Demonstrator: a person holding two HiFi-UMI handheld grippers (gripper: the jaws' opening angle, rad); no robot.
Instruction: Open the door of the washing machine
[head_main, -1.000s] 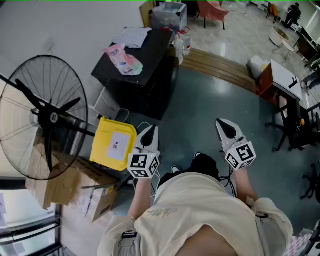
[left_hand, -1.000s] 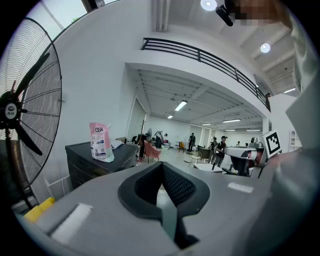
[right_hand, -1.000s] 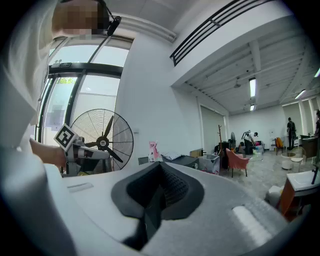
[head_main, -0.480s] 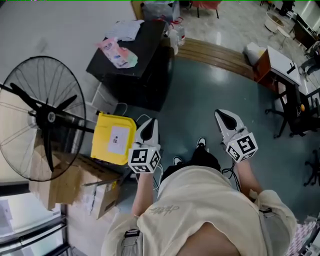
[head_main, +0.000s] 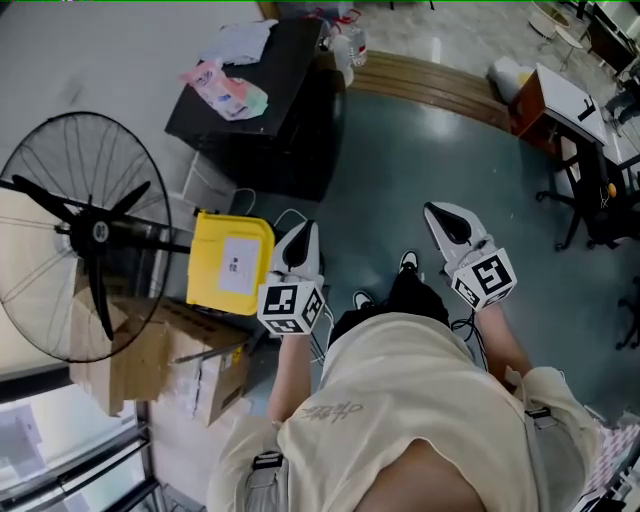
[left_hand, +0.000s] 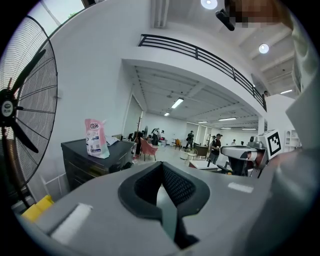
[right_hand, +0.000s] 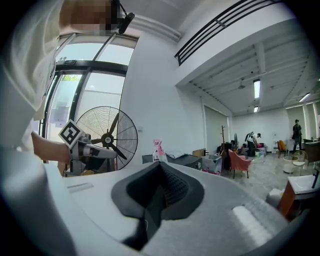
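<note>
Plainly, no washing machine is to be seen in any view, so its door cannot be placed, and only a judgement of it can be offered. Such a door is likely to be rigid and moderately heavy, hinged at one side and held by a stiff latch, with a smooth and possibly slippery glass or plastic face. Hold would best be taken at the handle or recess on the rim opposite the hinge, and a steady pull given rather than a jerk. The white, beak-shaped left claw (head_main: 299, 236) and the matching right claw (head_main: 441, 214) are held out level over the glossy grey-blue floor (head_main: 400, 170). Each is fully closed, its ribbed black pads pressed together with nothing between them, and would have to be opened before any handle is taken. At the left, a large black fan with a round wire cage (head_main: 85, 235) is stood beside crumpled brown cardboard boxes (head_main: 140, 360) and a flat yellow plastic box (head_main: 232, 265). A soft pink pouch (head_main: 225, 88) is set on a matt black cabinet (head_main: 290, 110), towards the left edge of its top.
</note>
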